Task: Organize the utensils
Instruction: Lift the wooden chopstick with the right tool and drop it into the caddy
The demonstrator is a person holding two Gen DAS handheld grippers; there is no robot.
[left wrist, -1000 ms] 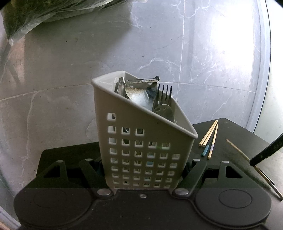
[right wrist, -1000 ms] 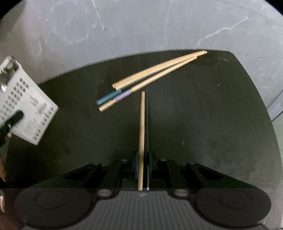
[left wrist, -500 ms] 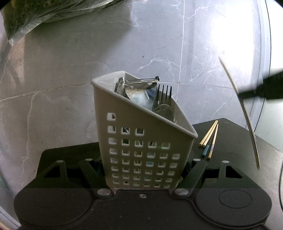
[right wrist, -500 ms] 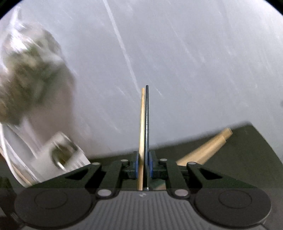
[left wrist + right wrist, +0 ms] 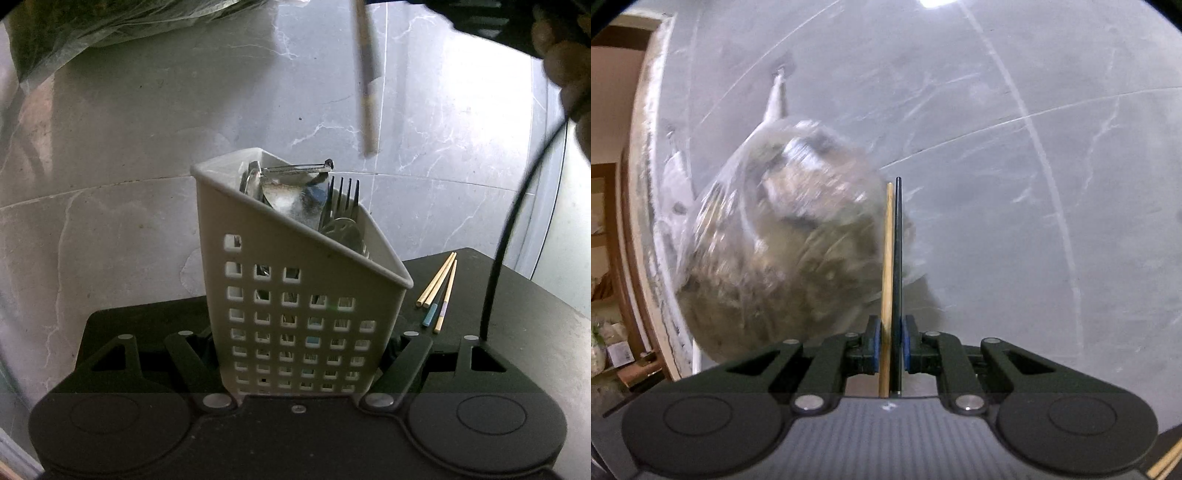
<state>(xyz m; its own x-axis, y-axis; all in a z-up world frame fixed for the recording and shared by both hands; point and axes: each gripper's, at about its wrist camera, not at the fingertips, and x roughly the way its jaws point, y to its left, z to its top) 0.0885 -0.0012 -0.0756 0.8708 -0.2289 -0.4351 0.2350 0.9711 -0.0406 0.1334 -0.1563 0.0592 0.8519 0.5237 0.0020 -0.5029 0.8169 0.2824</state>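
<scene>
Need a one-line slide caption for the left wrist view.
Left gripper clamps the white utensil caddy while a chopstick hangs above it.

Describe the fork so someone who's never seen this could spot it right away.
Find the white perforated caddy held between the left gripper's fingers on the black table. The fork stands inside near the lower right rim, its four dark tines pointing up, unlike the shiny rounded metal pieces beside it.

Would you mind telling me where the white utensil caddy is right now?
In the left wrist view, the white utensil caddy stands centred between the left gripper's fingers, with loose chopsticks on the black table to its right.
</scene>
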